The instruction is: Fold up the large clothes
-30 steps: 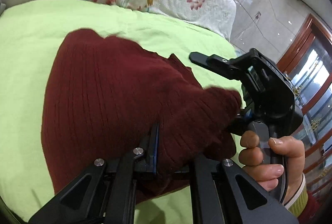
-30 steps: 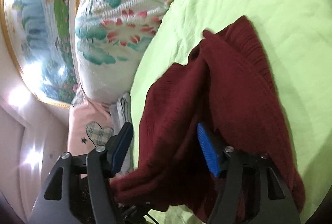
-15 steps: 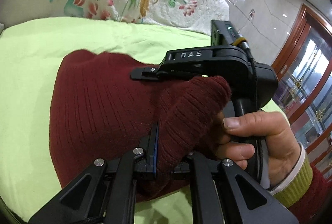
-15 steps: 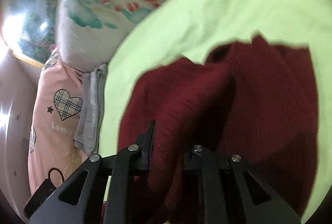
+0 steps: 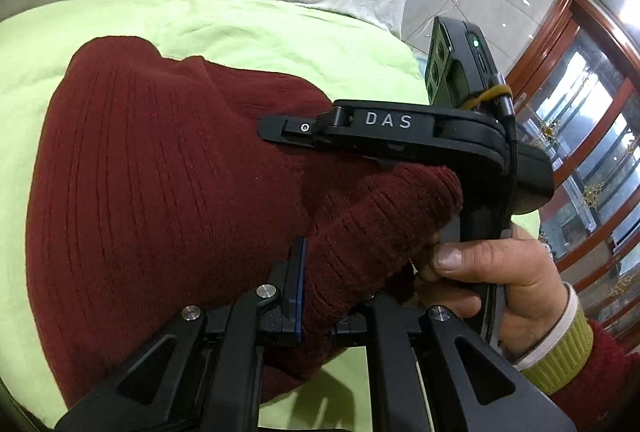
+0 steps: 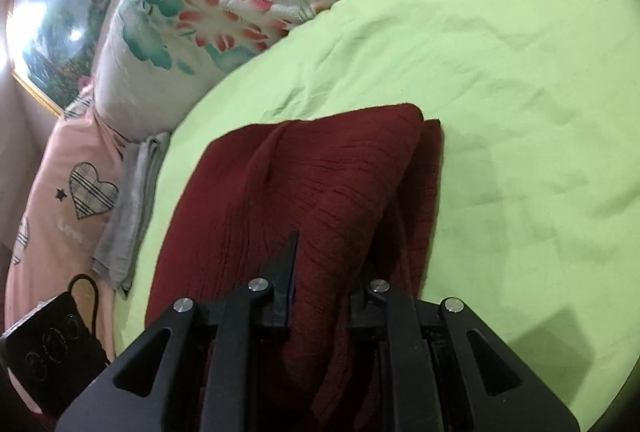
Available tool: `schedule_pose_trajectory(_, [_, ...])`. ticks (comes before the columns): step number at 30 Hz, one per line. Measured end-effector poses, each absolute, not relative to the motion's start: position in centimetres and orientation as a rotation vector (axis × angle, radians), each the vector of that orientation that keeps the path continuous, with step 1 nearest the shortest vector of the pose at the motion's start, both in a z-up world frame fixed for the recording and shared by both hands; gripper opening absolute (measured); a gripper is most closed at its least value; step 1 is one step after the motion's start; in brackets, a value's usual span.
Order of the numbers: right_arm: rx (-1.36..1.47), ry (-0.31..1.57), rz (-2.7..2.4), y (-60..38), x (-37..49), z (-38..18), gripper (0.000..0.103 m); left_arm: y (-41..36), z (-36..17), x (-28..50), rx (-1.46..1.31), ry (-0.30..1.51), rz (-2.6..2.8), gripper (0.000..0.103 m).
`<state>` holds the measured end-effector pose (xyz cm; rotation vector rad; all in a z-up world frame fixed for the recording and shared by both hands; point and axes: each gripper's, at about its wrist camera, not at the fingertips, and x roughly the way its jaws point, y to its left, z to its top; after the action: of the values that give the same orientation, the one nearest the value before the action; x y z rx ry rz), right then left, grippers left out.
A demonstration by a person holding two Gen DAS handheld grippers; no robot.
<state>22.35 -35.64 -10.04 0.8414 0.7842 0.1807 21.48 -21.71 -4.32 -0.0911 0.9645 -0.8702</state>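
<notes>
Dark red knitted sweater (image 5: 160,191) bunched on light green bedsheet (image 6: 520,71), below floral quilt (image 6: 224,3). Left gripper (image 5: 324,296) jaws pinched on a ribbed fold at the near edge. Right gripper (image 6: 328,272) jaws clamped on a thick bunch of the same knit; handle gripped by hand (image 5: 492,272).

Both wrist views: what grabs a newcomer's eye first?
The dark red knit sweater, bunched on the lime-green bedsheet, fills both views. Both grippers are shut on it: the left gripper pinches a ribbed fold, the right gripper a thick bunch. A floral quilt lies behind.
</notes>
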Motion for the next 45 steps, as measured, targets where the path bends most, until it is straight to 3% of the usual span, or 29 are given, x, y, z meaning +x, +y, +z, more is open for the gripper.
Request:
schedule_pose_trajectory(4, [0.813, 0.783, 0.171, -35.5, 22.6, -9.6, 0.019, -21.0, -3.5, 21.7, -0.119, 0.977, -0.872, 0.013])
schedule_pose_trajectory(9, [0.813, 0.795, 0.155, -35.6, 22.2, -9.0, 0.028, -17.8, -1.9, 20.2, -0.170, 0.973, -0.884, 0.036])
schedule_pose_trajectory(10, [0.805, 0.794, 0.149, -35.6, 22.0, -8.8, 0.029, -16.8, -1.4, 19.9, -0.181, 0.966, -0.879, 0.045])
schedule_pose_trajectory(11, [0.795, 0.796, 0.139, -35.5, 21.8, -8.6, 0.034, -15.8, -1.0, 19.7, -0.191, 0.958, -0.865, 0.057])
schedule_pose_trajectory(12, [0.779, 0.798, 0.122, -35.5, 21.5, -8.3, 0.040, -14.5, -0.5, 19.6, -0.203, 0.948, -0.838, 0.062])
schedule_pose_trajectory(18, [0.750, 0.760, 0.098, -35.9, 19.2, -6.6, 0.073, -9.5, 0.1, 22.2, -0.291, 0.968, -0.750, 0.074])
schedule_pose_trajectory(26, [0.846, 0.811, 0.137, -36.7, 19.5, -8.4, 0.075, -8.5, -4.4, 28.6, -0.444, 1.152, -0.726, 0.078])
schedule_pose_trajectory(30, [0.883, 0.838, 0.167, -37.0, 20.2, -9.4, 0.075, -10.0, -6.3, 30.4, -0.451, 1.213, -0.745, 0.092])
schedule_pose_trajectory(35, [0.914, 0.871, 0.209, -37.0, 21.3, -10.9, 0.075, -12.0, -9.2, 31.6, -0.445, 1.262, -0.777, 0.093])
schedule_pose_trajectory(38, [0.909, 0.873, 0.219, -36.8, 21.8, -11.1, 0.075, -13.0, -9.1, 31.6, -0.392, 1.242, -0.782, 0.087])
schedule_pose_trajectory(40, [0.886, 0.891, 0.219, -36.4, 22.4, -11.1, 0.071, -13.2, -9.2, 31.4, -0.382, 1.233, -0.786, 0.084])
schedule_pose_trajectory(42, [0.889, 0.906, 0.226, -36.2, 22.8, -11.3, 0.054, -13.1, -9.0, 31.2, -0.377, 1.221, -0.793, 0.080])
schedule_pose_trajectory(45, [0.955, 0.908, 0.265, -36.2, 22.9, -11.7, 0.039, -12.9, -8.6, 30.8, -0.368, 1.197, -0.795, 0.071])
